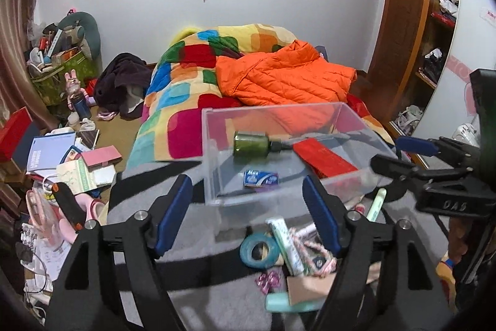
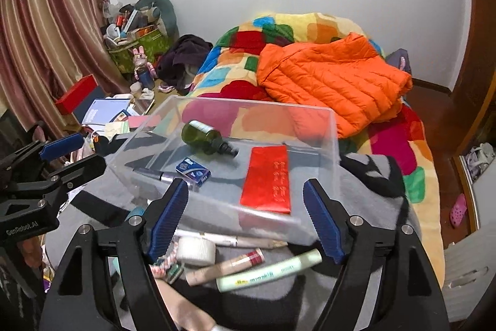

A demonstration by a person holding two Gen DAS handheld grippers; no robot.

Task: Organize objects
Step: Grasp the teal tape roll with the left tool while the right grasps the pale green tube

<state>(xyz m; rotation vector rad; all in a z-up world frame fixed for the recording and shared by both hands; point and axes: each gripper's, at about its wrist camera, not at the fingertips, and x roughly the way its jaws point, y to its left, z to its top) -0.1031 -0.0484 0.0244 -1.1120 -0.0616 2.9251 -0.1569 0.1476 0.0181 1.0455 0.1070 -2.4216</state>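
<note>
A clear plastic box [image 1: 214, 157] [image 2: 331, 129] sits on a grey blanket. Inside lie a green bottle [image 1: 251, 145] [image 2: 203, 136], a red envelope [image 1: 324, 157] [image 2: 268, 179] and a small blue card box [image 1: 260, 178] [image 2: 192, 171]. In front of the box lie loose items: a teal tape roll [image 1: 259, 250], a white-green tube [image 1: 286, 245] [image 2: 269, 273], a white tape roll [image 2: 196, 250] and a pink-capped tube [image 2: 226, 266]. My left gripper [image 1: 246, 213] is open and empty above the teal tape roll. My right gripper [image 2: 246, 222] is open and empty above the tubes.
An orange jacket [image 1: 285, 73] [image 2: 334, 79] lies on a colourful quilt [image 1: 186, 101] behind the box. Books and clutter [image 1: 68, 157] cover the floor at left. A wooden wardrobe [image 1: 412, 20] stands at right. The right gripper shows at the right edge of the left wrist view [image 1: 403, 155].
</note>
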